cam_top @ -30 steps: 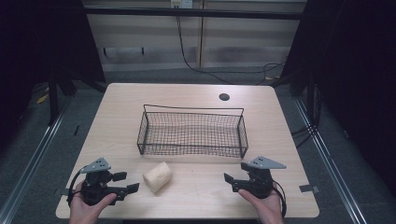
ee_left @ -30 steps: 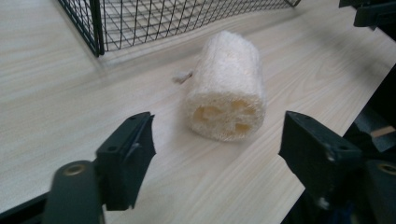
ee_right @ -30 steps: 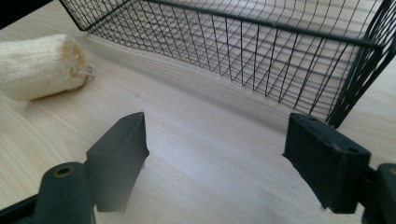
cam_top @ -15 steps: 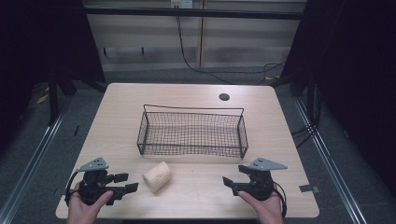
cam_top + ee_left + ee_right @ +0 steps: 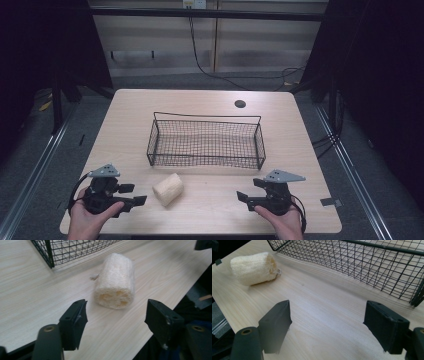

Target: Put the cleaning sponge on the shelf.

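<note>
A pale, tube-shaped loofah piece (image 5: 168,189) lies on its side on the wooden table (image 5: 200,107), just in front of a black wire basket (image 5: 205,142). My left gripper (image 5: 132,194) rests near the front left edge, open, and points at the loofah. In the left gripper view the loofah (image 5: 115,285) lies a short way beyond the open left gripper (image 5: 116,311), with its holed end facing me. My right gripper (image 5: 250,190) sits open at the front right, nothing between its jaws. In the right gripper view the right gripper (image 5: 327,312) has the loofah (image 5: 253,267) at the far left.
The basket (image 5: 387,247) holds nothing and spans the table's middle; its near left corner (image 5: 48,252) is close to the loofah. A dark round hole (image 5: 240,104) sits at the table's back right. Dark curtains and floor rails flank the table.
Both grippers have shifted only slightly near the front edge. The loofah and the basket have not moved.
</note>
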`<action>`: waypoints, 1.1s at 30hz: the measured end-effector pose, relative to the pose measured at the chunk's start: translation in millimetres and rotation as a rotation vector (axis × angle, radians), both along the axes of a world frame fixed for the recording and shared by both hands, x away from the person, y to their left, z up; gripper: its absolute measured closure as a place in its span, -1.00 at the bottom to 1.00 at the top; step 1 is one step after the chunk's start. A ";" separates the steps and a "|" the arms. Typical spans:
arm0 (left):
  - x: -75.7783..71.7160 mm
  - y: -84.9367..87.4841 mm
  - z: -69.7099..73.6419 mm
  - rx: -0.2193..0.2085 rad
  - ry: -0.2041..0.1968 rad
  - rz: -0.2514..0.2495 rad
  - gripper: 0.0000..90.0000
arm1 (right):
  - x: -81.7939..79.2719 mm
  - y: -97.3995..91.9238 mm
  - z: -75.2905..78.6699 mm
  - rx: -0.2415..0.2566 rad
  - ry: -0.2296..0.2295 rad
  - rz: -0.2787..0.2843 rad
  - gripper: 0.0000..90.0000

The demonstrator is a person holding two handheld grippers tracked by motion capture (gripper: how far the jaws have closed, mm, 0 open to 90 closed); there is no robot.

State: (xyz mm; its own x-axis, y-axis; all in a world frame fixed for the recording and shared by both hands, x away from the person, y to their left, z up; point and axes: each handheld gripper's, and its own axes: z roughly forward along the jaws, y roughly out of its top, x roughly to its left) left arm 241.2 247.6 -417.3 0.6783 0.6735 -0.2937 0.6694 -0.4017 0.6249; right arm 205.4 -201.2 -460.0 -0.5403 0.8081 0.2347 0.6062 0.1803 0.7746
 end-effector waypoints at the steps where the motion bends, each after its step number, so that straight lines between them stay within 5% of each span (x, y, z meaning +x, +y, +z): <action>1: 1.7 -1.8 0.5 0.005 0.003 0.005 -0.41 | 0.1 0.1 0.0 -0.006 0.003 0.005 -0.52; 19: 14.4 -28.6 22.3 0.086 0.035 -0.096 -0.49 | 4.4 3.5 -1.9 -0.010 0.034 0.027 -0.57; 21: 16.9 -33.9 26.4 0.106 0.047 -0.136 -0.51 | 4.0 3.7 -1.8 -0.011 0.035 0.030 -0.57; 33: 35.8 -54.3 38.9 0.179 0.098 -0.185 -0.53 | 4.1 4.8 -2.6 -0.017 0.043 0.033 -0.56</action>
